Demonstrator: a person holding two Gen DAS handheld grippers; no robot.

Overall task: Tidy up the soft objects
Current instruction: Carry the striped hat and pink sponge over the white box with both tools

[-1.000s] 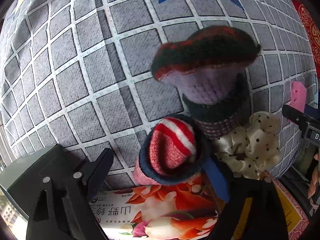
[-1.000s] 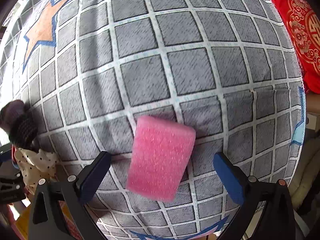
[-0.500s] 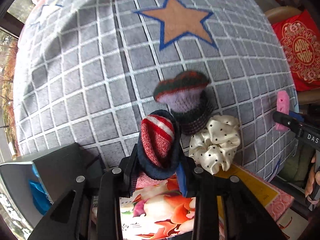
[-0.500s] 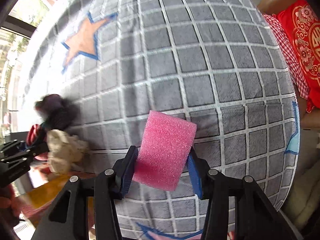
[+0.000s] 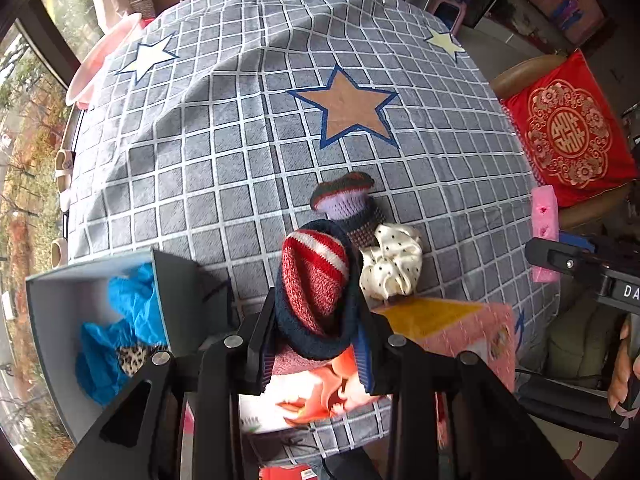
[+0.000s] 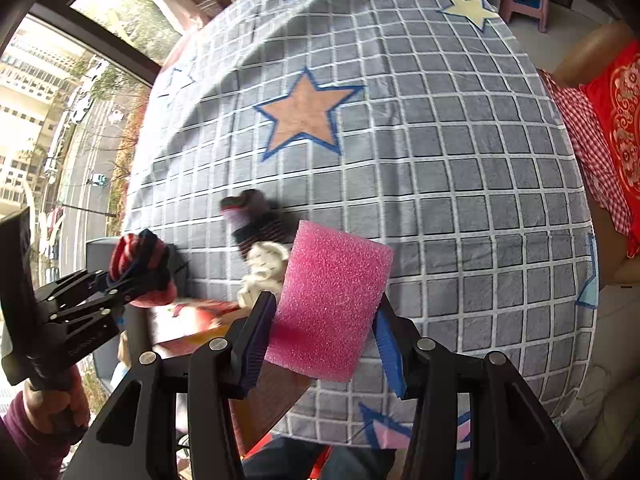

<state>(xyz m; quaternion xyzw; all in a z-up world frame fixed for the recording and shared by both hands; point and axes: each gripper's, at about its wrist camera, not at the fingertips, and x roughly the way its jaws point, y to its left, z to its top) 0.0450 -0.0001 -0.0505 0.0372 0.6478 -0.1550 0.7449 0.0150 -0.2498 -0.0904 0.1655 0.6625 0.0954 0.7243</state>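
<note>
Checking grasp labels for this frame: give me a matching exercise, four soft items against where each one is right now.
Items:
1. red striped sock
2. pink sponge
3. polka-dot scrunchie
4. blue cloth

Places:
A. inside the grey box
B. clamped in the right tool
C. lying on the checked tablecloth
D. clamped in the left tool

Pairs: 1-D, 2-B, 3-C, 4-A
</note>
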